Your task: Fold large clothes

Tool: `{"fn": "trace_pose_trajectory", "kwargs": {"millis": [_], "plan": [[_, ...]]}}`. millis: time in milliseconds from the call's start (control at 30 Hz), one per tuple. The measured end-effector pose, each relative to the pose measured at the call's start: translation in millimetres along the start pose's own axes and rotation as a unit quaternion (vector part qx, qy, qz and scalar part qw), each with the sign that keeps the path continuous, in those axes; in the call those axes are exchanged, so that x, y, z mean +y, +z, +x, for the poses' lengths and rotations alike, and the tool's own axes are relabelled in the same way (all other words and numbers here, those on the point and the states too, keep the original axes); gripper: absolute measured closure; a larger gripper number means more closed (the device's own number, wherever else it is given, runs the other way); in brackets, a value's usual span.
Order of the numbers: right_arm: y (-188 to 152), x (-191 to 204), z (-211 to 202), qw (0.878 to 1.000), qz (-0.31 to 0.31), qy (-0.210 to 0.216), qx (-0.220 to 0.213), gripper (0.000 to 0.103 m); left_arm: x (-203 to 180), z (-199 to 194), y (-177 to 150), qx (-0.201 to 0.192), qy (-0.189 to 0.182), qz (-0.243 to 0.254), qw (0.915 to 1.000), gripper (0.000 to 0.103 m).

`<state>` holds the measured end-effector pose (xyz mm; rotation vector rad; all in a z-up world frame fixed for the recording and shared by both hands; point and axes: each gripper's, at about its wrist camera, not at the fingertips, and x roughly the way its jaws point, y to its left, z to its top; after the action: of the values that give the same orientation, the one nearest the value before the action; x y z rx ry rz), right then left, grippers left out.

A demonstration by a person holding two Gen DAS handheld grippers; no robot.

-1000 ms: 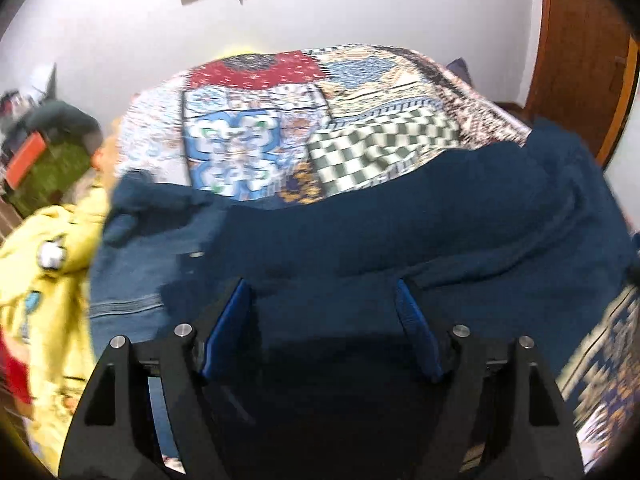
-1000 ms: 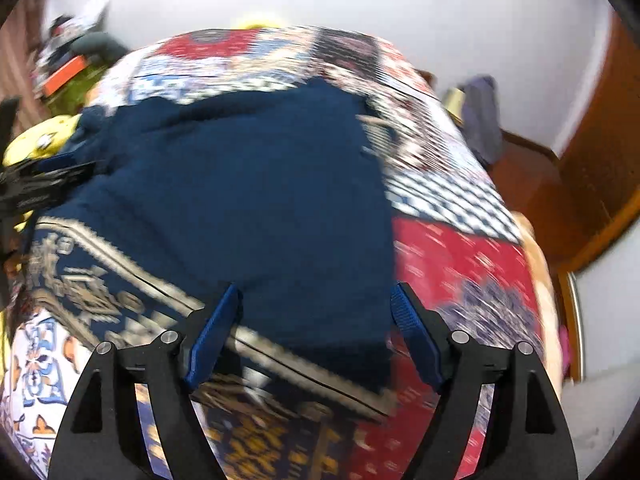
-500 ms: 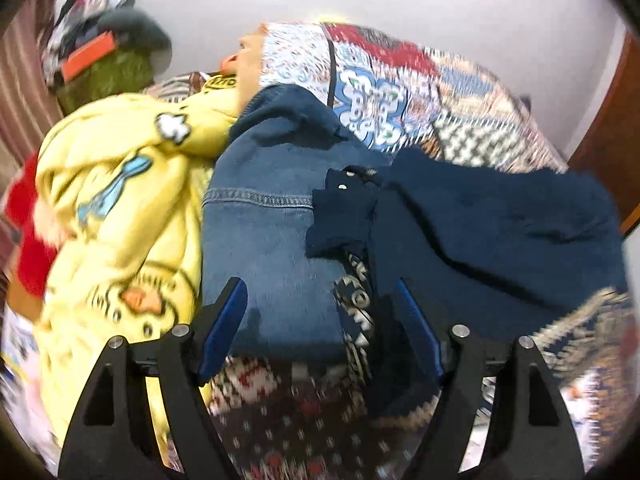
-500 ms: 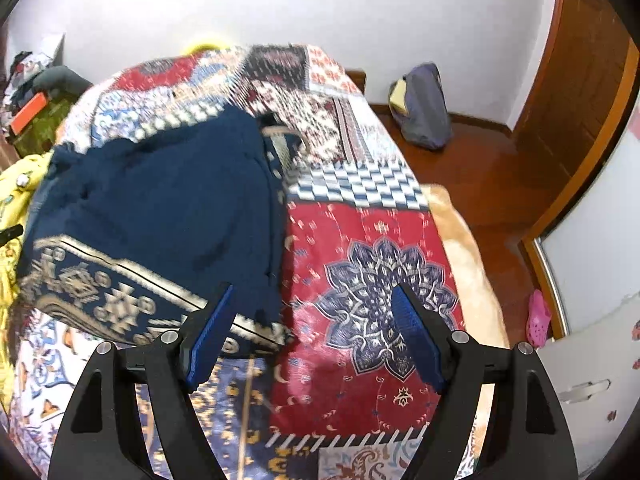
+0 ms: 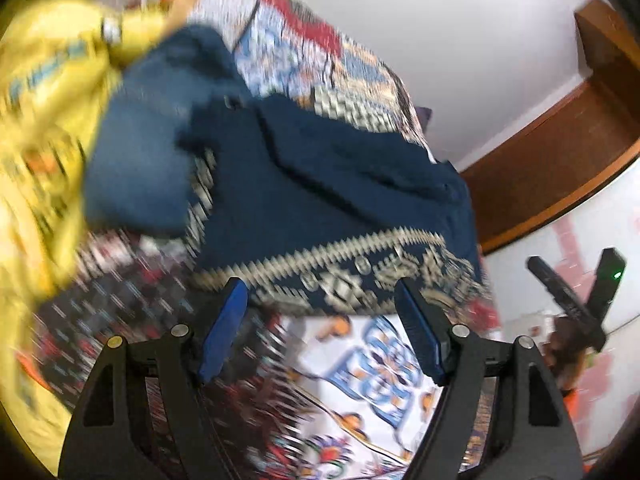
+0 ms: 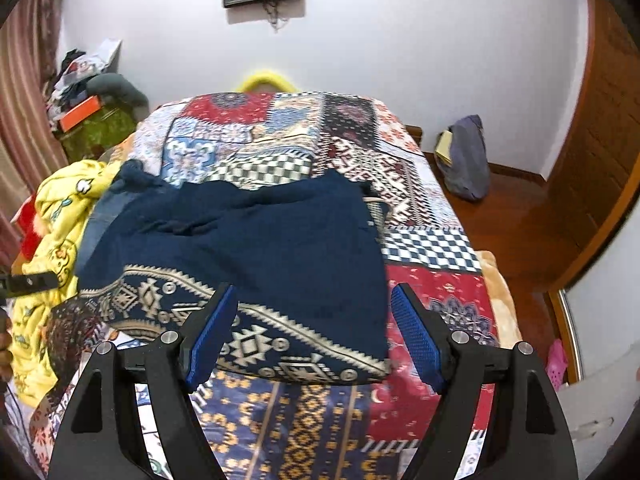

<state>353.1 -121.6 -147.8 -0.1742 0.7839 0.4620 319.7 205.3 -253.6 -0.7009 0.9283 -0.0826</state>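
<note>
Both the left gripper and right gripper are hovering with fingers spread, empty; the navy garment is looking soft, floppy, best pinched at its patterned hem corners.

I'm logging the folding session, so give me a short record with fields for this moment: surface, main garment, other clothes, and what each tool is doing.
surface: bed with patchwork bedspread
main garment: folded navy cloth with beige geometric border, lying flat on the bedspread
other clothes: blue denim piece beside the navy cloth, partly under its edge; yellow cartoon-print fabric heaped at the bed's left side
left tool: open, empty, above the border edge
right tool: open, empty, above the near right corner
background: dark bag on the floor by the wall
</note>
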Motion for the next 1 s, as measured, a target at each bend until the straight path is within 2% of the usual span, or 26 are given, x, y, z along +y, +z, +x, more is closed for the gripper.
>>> {"fn": "trace_pose_trajectory", "kwargs": {"millis": [100, 233, 400, 567, 667, 733, 867, 933, 1000], "plan": [[-2, 9, 7, 1.0, -0.016, -0.001, 0.005, 0.027, 14, 18, -7, 0.025, -0.025, -0.037, 0.9987, 0.028], [-6, 21, 15, 0.999, -0.034, -0.001, 0.013, 0.027, 31, 33, -12, 0.031, -0.048, -0.08, 0.9951, 0.028], [-8, 30, 30, 0.999, -0.035, 0.008, 0.028, 0.027, 44, 49, -6, 0.009, -0.062, -0.109, 0.9921, 0.028], [-9, 35, 40, 0.998, -0.041, 0.009, 0.038, 0.027, 41, 67, 10, -0.039, -0.054, -0.108, 0.9919, 0.028], [-9, 37, 45, 0.998, -0.049, 0.005, 0.041, 0.027, 44, 77, 22, -0.06, -0.052, -0.125, 0.989, 0.037], [-9, 39, 50, 0.998, -0.051, 0.005, 0.046, 0.027, 47, 83, 32, -0.067, -0.043, -0.132, 0.988, 0.047], [-11, 40, 57, 0.997, -0.049, 0.003, 0.054, 0.027, 49, 85, 38, -0.086, -0.021, -0.13, 0.9876, 0.05], [-11, 39, 60, 0.997, -0.043, 0.005, 0.06, 0.027, 42, 85, 37, -0.092, 0.018, -0.121, 0.9883, 0.065], [-11, 38, 60, 0.997, -0.04, 0.007, 0.063, 0.027, 38, 82, 34, -0.096, 0.04, -0.118, 0.9875, 0.074]]}}
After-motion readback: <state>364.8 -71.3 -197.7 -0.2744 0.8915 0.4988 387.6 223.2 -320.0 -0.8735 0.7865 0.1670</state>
